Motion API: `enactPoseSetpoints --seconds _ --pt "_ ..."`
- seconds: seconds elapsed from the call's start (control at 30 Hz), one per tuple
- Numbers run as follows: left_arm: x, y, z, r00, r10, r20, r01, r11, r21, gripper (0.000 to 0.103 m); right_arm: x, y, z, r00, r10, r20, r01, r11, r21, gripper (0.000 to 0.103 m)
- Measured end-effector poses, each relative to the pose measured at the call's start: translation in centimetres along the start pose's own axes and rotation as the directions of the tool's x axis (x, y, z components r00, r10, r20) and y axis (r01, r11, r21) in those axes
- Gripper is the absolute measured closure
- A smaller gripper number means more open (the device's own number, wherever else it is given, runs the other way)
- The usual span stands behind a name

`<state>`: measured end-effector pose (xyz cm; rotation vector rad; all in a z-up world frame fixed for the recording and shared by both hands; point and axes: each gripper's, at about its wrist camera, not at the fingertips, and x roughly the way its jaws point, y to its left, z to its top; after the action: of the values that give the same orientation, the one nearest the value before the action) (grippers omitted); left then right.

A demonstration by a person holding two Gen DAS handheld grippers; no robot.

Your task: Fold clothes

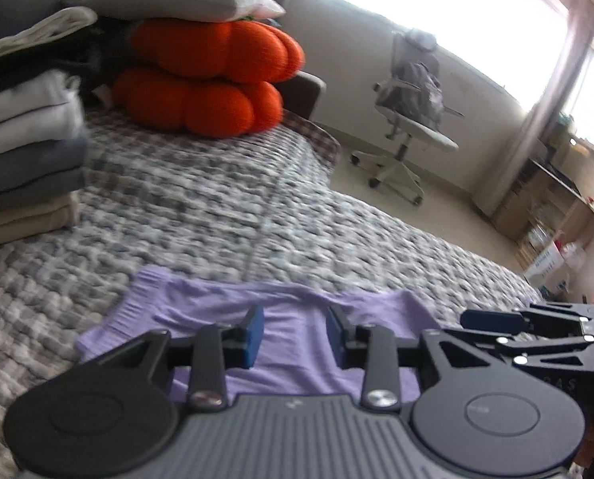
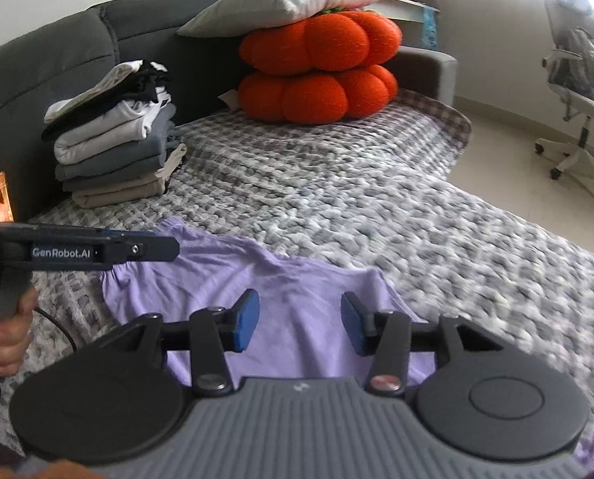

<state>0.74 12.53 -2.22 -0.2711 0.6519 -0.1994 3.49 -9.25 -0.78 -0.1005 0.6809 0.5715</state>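
Note:
A lilac garment (image 1: pixel 293 331) lies spread on the grey checked blanket (image 1: pixel 217 207); it also shows in the right wrist view (image 2: pixel 297 303). My left gripper (image 1: pixel 295 337) is open and empty, just above the garment. My right gripper (image 2: pixel 300 321) is open and empty over the garment's middle. The right gripper's side shows at the right edge of the left wrist view (image 1: pixel 536 331). The left gripper's side, held in a hand, shows at the left of the right wrist view (image 2: pixel 97 249), over the garment's left edge.
A stack of folded clothes (image 2: pixel 113 147) stands at the back left against the grey sofa back (image 2: pixel 57 52). Two orange pumpkin cushions (image 2: pixel 316 72) under a white pillow (image 2: pixel 285 4) sit at the back. An office chair (image 1: pixel 412 119) stands on the floor to the right.

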Motion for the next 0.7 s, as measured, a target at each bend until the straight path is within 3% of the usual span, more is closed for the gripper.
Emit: enactPoseSetpoints --seconds 0.4,0.7 --pt "0.9 -6.3 -1.0 0.993 -0.061 -0.098 0.076 0.984 0.161 0.057 -3.6 -3.9 -2.2 0.995 -0.097 0.02 0.092 0.98 0.174 0.044" --pt "2.4 -9.7 -3.5 0.983 -0.102 -0.154 0.137 0.961 0.239 0.057 -7.3 -9.6 -4.8 0.98 -0.198 0.033 0.174 0.923 0.343 0.044"
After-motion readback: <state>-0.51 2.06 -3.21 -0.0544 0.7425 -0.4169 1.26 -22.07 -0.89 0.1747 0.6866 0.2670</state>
